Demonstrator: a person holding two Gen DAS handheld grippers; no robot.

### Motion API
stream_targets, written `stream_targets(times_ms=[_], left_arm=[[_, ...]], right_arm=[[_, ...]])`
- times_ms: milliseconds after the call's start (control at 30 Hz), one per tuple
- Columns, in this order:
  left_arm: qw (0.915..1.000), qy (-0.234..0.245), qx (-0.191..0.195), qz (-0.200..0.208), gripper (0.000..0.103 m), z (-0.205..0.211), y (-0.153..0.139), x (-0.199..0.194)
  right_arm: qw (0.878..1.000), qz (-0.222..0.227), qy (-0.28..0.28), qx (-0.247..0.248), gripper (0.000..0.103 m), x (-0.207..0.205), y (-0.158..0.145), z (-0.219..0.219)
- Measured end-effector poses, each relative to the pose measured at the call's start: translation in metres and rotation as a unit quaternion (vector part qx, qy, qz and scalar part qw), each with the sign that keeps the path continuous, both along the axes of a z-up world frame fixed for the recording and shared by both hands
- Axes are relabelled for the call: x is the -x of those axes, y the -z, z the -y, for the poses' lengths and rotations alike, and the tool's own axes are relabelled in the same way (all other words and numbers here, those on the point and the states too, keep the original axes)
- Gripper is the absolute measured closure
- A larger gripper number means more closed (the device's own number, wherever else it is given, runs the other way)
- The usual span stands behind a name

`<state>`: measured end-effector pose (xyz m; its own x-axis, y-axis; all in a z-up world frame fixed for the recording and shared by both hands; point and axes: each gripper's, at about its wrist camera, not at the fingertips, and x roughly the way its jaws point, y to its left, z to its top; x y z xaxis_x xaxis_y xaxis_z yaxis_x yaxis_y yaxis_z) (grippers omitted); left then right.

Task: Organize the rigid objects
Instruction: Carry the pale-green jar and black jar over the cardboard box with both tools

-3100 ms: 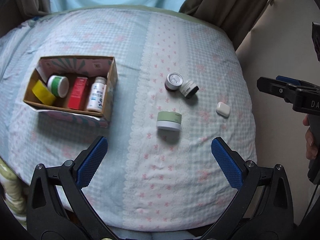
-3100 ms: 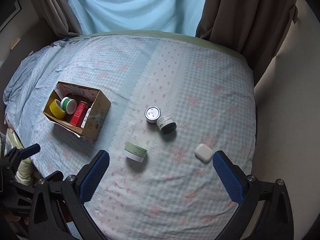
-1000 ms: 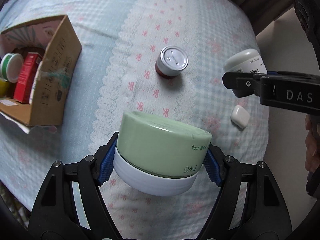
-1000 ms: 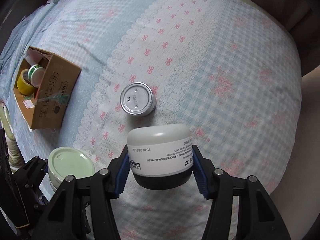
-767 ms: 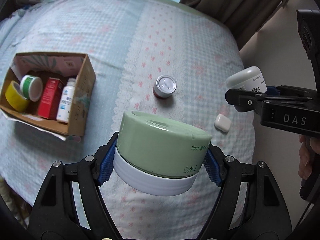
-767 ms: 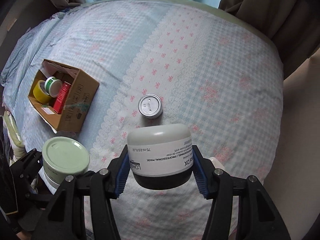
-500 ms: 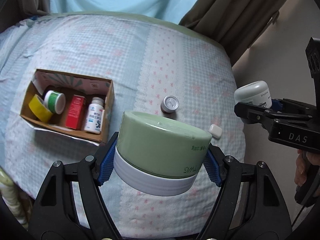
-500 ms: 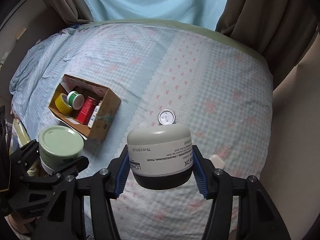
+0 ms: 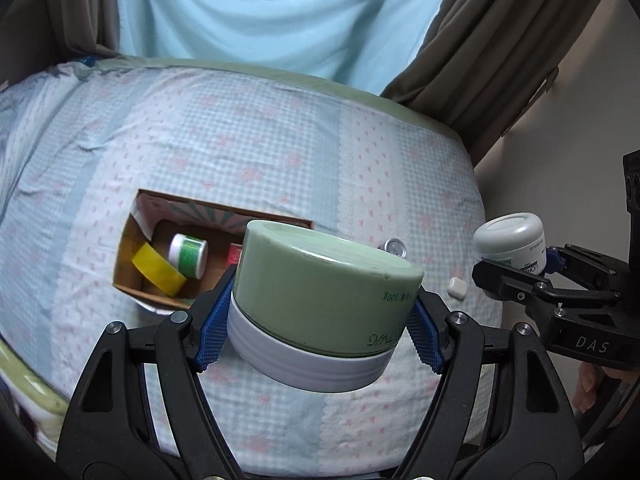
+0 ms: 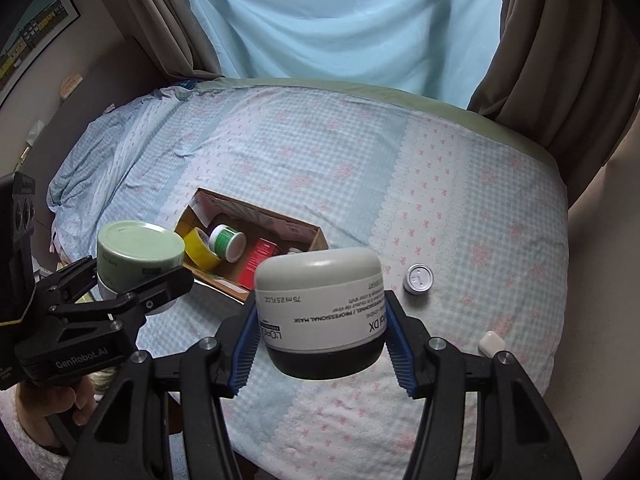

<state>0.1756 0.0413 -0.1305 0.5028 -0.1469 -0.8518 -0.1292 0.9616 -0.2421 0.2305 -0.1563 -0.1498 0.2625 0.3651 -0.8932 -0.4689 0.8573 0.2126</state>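
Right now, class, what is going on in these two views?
A person is tidying small containers off a bed into a cardboard box. The left gripper is clamped on a green-lidded jar, and the right gripper is clamped on a white-capped jar with a dark base; both are held in the air above the bedspread. The box holds a yellow tape roll, a green-and-white tub and a red carton. A silver-lidded jar and a small white case lie on the bedspread.

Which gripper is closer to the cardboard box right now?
Left. The left gripper, holding the green jar, hangs by the box's near left end; the right gripper, with the white jar, is nearer the camera.
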Motion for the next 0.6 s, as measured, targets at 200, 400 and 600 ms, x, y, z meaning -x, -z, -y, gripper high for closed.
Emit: stream_targets(times_ms=[200,400,600], left_arm=[[0.999,0.041,-0.009,-0.014,0.03,-0.074,0.002,-0.023],[0.996,0.074,-0.02,-0.047,0.03,-0.136,0.025,-0.053],[0.9939,0.075,-0.017,-0.079,0.03,-0.174,0.061,-0.085]], right_arm=[[0.999,-0.014,0.045,-0.014,0.05,0.002,0.004,-0.062],[0.993,-0.036,0.105,-0.037,0.05,0.0,0.019,-0.115],[0.99,-0.068,0.12,-0.029,0.05,-0.007,0.052,-0.158]])
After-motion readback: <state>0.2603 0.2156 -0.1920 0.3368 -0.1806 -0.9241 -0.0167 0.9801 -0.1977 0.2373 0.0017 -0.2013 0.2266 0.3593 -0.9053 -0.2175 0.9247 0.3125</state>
